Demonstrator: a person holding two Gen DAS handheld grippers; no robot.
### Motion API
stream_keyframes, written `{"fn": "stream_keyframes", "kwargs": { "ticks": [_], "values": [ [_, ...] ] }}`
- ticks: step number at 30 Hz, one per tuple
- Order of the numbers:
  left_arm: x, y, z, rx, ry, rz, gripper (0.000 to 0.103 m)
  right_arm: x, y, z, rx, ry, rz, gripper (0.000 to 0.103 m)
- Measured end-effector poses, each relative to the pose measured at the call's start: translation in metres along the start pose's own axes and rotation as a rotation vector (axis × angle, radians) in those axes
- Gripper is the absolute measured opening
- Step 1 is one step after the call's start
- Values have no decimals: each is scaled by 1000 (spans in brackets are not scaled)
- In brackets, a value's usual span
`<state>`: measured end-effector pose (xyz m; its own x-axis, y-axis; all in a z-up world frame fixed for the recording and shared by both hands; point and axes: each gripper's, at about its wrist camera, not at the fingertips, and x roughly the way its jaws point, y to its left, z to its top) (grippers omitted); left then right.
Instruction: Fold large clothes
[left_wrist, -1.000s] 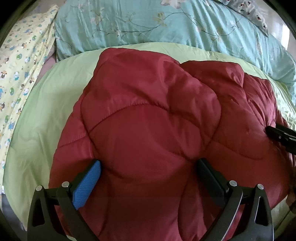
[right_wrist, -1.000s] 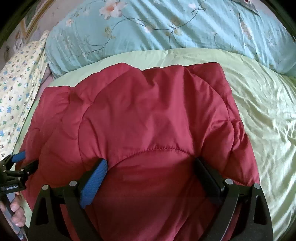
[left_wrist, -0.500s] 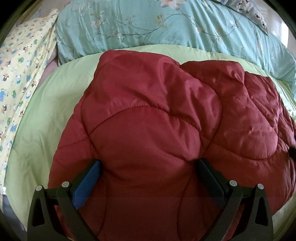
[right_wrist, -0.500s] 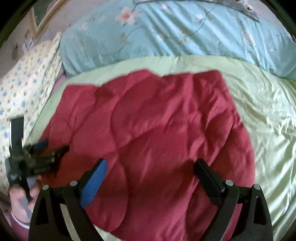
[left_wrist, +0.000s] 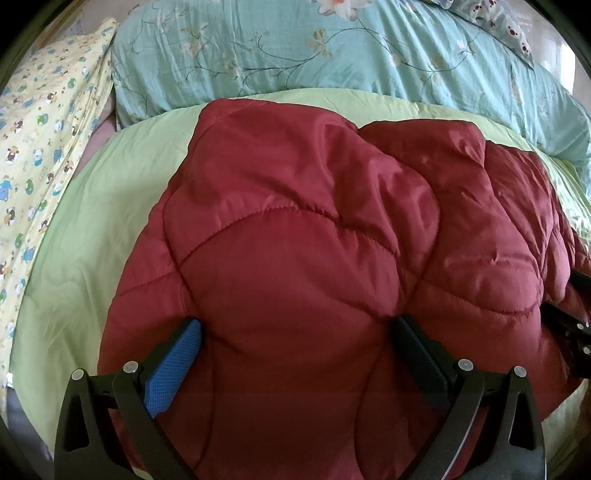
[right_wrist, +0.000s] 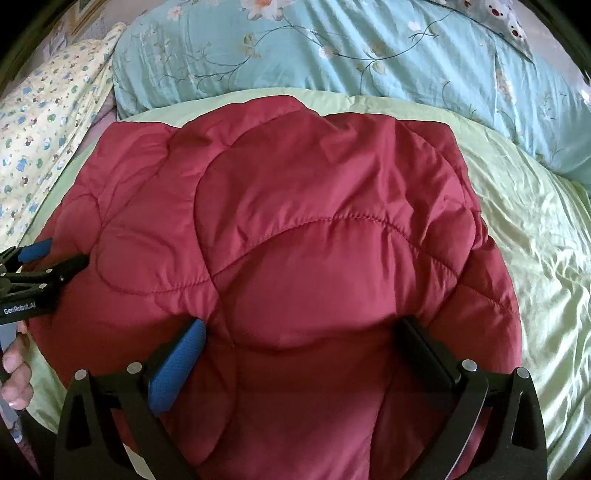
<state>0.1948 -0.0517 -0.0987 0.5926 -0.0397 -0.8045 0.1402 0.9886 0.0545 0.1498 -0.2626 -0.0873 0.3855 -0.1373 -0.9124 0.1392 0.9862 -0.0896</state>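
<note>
Jacket (left_wrist: 314, 258): dark red, quilted and puffy, lying bunched in the centre of both frames on a pale green quilt (left_wrist: 85, 229). Curved stitch lines cross its surface. In the left wrist view its far edge shows two lobes, the right one darker and more creased; in the right wrist view its far edge is a smoother arc reaching toward the upper centre.

Left gripper (left_wrist: 299, 332): bottom centre of its own view, jaws wide, a blue pad on the left finger and a black pad on the right. A broad mound of jacket swells up between the fingers; both pads lie against the fabric at its sides. Whether they press on it cannot be told. The same gripper appears at the left edge of the right wrist view (right_wrist: 48, 258), side-on against the jacket's left border, with part of a hand (right_wrist: 14, 369) on its handle below.

Right gripper (right_wrist: 301, 332): bottom centre of its own view, jaws opening and already wide, jacket bulging between them without being pinched. Its black parts show at the right edge of the left wrist view.

Surroundings: a teal floral duvet (left_wrist: 332, 48) across the top of both frames; a yellow printed sheet (left_wrist: 37, 140) at the upper left.
</note>
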Motion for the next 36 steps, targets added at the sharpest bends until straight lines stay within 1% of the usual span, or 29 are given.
{"fn": "stream_keyframes", "kwargs": {
  "ticks": [5, 8, 11, 13, 15, 18, 20, 21, 23, 24, 25, 27, 28, 29, 31, 33, 36],
  "values": [
    [-8, 2, -1, -9, 6, -11, 103, 0, -1, 0, 3, -1, 6, 103],
    [-22, 6, -4, -16, -14, -25, 101, 0, -2, 0, 7, -1, 10, 103],
    [-36, 9, -7, -7, -42, -10, 101, -1, -3, 0, 13, -2, 14, 103],
    [-32, 12, -9, -11, -23, -4, 102, -1, -3, -1, 16, -3, 14, 103],
    [-19, 17, -10, -40, 16, -43, 103, -1, -4, -1, 20, -4, 16, 103],
    [-13, 19, -8, -42, 27, -47, 103, -3, -5, -1, 40, -8, 27, 103],
    [-12, 18, -6, -36, 29, -42, 103, -12, -6, 2, 60, -14, 32, 99],
    [-11, 18, -6, -37, 30, -45, 103, -21, -7, 4, 78, -31, 43, 95],
    [-10, 19, -4, -39, 32, -49, 103, -34, -7, 8, 100, -68, 82, 93],
    [-9, 18, -3, -38, 34, -49, 103, -37, -5, 12, 96, -75, 87, 93],
    [-7, 17, -2, -37, 35, -48, 103, -34, -2, 16, 83, -64, 70, 93],
    [-5, 17, 0, -30, 42, -53, 103, -19, -2, 20, 69, -9, 31, 94],
    [-4, 18, 2, -31, 45, -59, 103, -7, -5, 22, 70, 27, 25, 95],
    [-1, 18, 4, -34, 48, -63, 103, 3, -11, 25, 67, 38, 31, 96],
    [7, 20, 9, -44, 54, -69, 103, 13, -22, 29, 79, 37, 27, 96],
    [14, 20, 13, -52, 57, -65, 103, 22, -32, 35, 119, 41, 44, 96],
    [18, 18, 15, -58, 54, -48, 103, 27, -34, 36, 131, 32, 42, 97]
  ]
}}
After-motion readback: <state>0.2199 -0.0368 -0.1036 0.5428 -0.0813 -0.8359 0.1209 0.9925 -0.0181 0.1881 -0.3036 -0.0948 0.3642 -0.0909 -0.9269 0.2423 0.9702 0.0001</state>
